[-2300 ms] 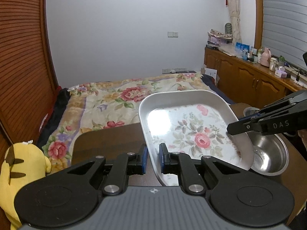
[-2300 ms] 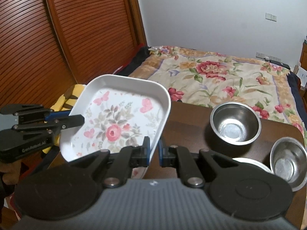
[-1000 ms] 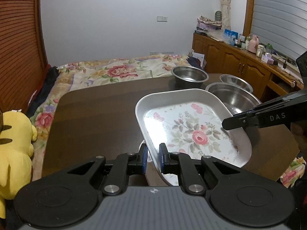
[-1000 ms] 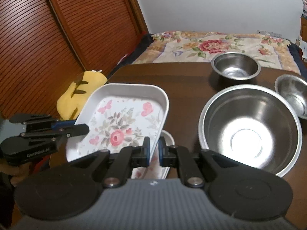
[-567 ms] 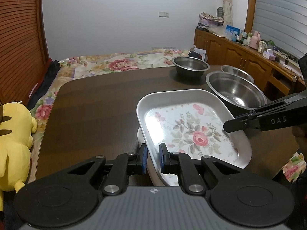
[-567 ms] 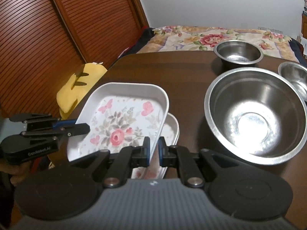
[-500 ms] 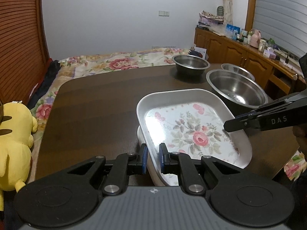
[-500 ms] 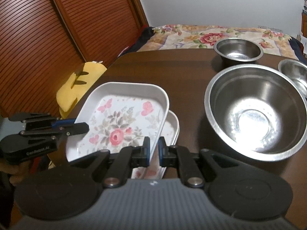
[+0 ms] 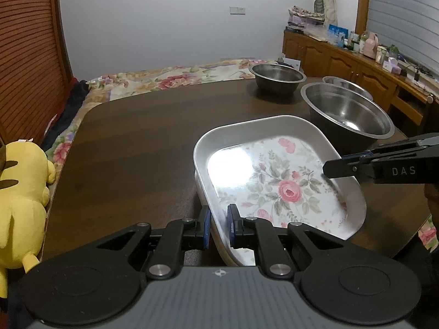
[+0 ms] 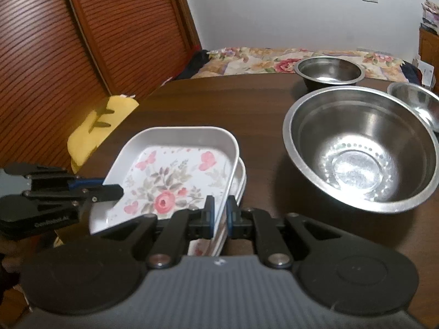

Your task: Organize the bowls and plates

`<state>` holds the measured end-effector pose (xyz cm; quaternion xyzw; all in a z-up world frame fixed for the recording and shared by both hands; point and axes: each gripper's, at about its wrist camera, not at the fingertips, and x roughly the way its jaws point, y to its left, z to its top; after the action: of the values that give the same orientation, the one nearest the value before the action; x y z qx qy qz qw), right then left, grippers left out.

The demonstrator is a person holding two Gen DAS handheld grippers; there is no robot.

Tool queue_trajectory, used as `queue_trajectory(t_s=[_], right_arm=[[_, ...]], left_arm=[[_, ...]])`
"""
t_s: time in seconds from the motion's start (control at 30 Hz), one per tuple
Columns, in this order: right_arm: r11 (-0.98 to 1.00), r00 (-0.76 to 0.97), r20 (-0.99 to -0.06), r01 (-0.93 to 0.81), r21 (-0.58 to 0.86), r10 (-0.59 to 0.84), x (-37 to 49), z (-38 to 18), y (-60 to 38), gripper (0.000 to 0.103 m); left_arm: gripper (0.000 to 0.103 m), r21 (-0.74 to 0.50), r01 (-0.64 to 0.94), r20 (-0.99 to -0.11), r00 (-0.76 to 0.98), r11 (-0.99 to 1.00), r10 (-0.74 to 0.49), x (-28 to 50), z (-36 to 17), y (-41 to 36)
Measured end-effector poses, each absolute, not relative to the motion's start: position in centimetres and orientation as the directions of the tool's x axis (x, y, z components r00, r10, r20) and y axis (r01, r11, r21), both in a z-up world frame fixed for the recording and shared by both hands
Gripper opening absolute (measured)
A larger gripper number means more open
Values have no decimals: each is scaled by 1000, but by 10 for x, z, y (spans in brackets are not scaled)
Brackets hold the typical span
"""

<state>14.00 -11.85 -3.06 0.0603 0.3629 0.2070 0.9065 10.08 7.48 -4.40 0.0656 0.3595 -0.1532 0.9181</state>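
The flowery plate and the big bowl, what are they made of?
The flowery plate looks like glossy white melamine or ceramic: smooth printed roses, bright glare; which one, I can't tell. The big bowl looks like stainless steel: silvery, mirror-like reflections, thin rolled rim.

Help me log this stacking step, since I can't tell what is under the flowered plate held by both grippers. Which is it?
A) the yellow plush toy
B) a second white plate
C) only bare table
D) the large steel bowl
B: the right wrist view shows the rim of a second white plate peeking out directly beneath the flowered plate, which the left gripper and right gripper grip at opposite edges.
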Motion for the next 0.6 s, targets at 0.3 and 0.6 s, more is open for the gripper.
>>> queue_trajectory(t_s=[0.3, 0.6], right_arm=[[914, 699, -588, -316, 256, 407, 133, -36, -115, 10], [932, 761, -538, -304, 198, 362, 119, -41, -105, 11]], left_arm=[[15, 23, 318, -685, 696, 948, -217, 103, -49, 75], [15, 9, 304, -687, 694, 953, -215, 103, -52, 77]])
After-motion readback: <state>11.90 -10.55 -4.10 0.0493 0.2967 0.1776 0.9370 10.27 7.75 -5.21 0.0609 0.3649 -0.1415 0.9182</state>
